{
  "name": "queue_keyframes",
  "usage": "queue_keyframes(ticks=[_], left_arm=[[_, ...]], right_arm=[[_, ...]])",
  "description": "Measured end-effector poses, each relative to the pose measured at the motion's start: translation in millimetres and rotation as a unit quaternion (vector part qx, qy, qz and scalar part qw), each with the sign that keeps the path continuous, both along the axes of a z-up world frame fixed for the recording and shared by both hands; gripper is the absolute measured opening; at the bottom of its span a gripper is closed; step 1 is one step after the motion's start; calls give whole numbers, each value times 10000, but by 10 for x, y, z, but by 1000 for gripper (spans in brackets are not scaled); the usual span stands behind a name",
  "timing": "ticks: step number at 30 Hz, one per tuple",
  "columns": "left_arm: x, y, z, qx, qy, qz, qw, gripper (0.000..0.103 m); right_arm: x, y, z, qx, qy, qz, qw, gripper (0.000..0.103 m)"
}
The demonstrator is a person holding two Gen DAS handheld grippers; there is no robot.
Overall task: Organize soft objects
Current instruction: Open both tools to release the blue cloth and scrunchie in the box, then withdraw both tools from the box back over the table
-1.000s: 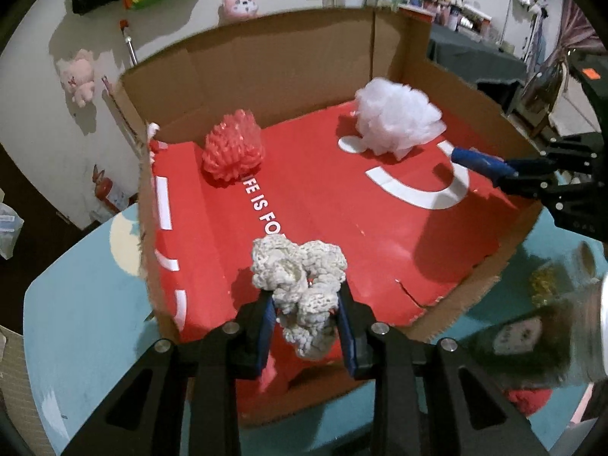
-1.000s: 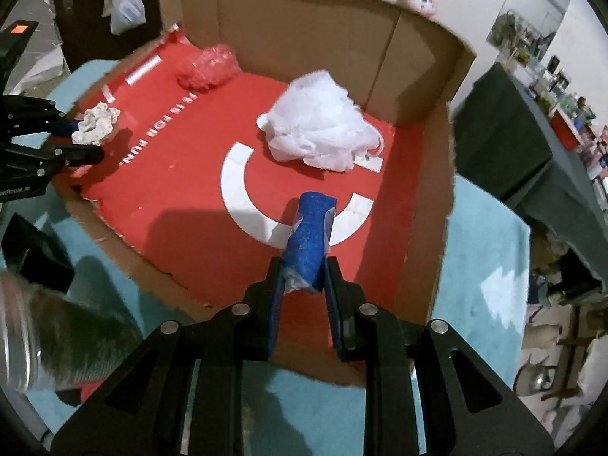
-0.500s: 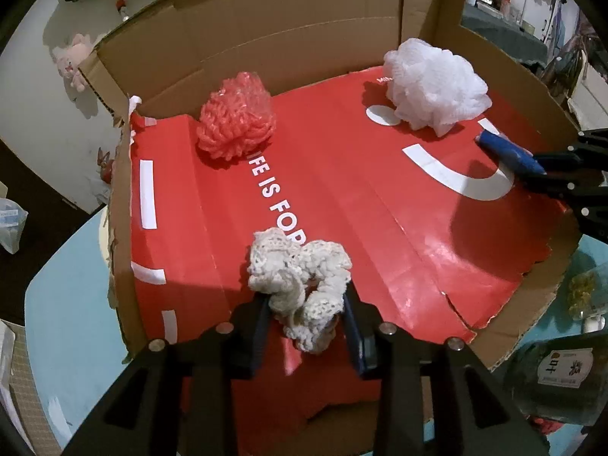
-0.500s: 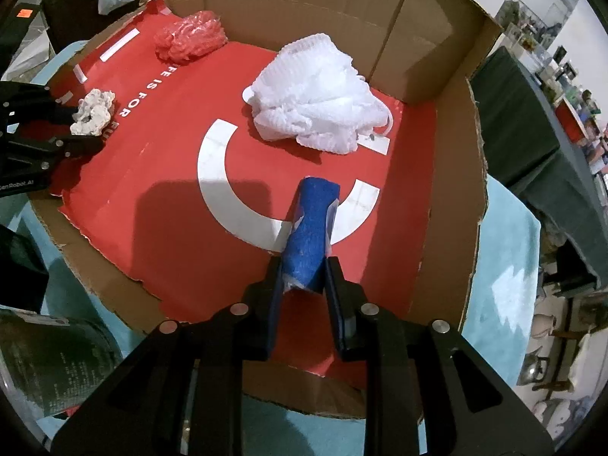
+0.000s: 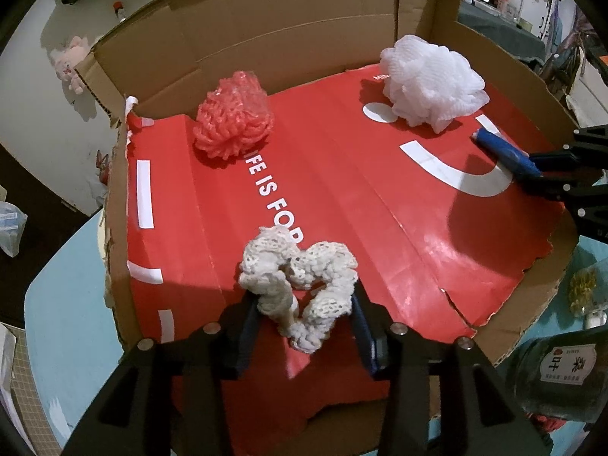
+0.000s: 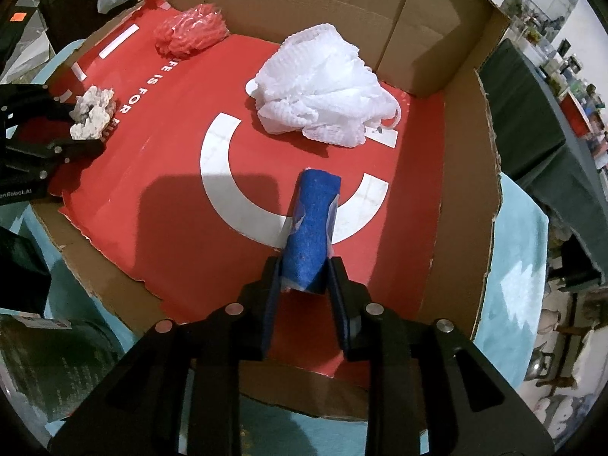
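An open cardboard box (image 5: 266,45) with a red printed floor holds a red yarn pom (image 5: 231,121) at the back left and a white mesh puff (image 5: 433,79) at the back right. A cream crochet scrunchie (image 5: 273,254) lies spread on the front left of the floor. My left gripper (image 5: 304,298) is open around it, and both pads still touch it. My right gripper (image 6: 304,266) is shut on a blue felt roll (image 6: 313,220), which points into the box over the white arc at front right. The right wrist view also shows the puff (image 6: 319,95), the pom (image 6: 190,34) and the scrunchie (image 6: 91,114).
The box stands on a teal tabletop (image 5: 57,304). A dark labelled jar (image 5: 558,372) stands by the box's front right corner. The box's front wall is torn low, and the other walls (image 6: 304,0) stand tall. A table with a dark green cover (image 6: 532,95) is off to the right.
Both grippers have moved forward and down into the box. The left jaws have widened and the scrunchie has spread out onto the floor. The right gripper still grips the blue roll.
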State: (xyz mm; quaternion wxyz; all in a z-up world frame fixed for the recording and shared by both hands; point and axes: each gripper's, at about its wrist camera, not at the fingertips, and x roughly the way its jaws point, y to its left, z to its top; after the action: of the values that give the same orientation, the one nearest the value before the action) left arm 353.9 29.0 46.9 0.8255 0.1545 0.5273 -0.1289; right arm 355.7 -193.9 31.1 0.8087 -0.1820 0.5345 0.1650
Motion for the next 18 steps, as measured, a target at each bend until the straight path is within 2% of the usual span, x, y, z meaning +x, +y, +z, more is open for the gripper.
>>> queue_keyframes(ticks=[2,3,4,6,10,13,18], left_arm=[[-11,-17,4,0,-5,-23,10000,52],[-10,-35,-1,4,-15,-31,10000,54],[-21,-46,2,13,-32,-44,10000,55],[-40,-66,7,18,-58,-71,10000,57],[-85,-36,80,-154,-168,-50,9997,60],[-179,-21,208,-306,-365,-37,9989,75],[-409,-8,455,-500,-691,-30,9963,80]], right_arm=[[4,10,-8,15,50,31,10000,30],[11,15,-13,34,70,52,10000,35],[0,20,-3,64,82,62,9999,46],[-35,44,15,189,98,134,9997,53],[-113,71,107,199,-90,126,9997,59],[-162,16,221,238,-232,7,9994,66],[-300,-111,478,436,-505,-149,9977,68]])
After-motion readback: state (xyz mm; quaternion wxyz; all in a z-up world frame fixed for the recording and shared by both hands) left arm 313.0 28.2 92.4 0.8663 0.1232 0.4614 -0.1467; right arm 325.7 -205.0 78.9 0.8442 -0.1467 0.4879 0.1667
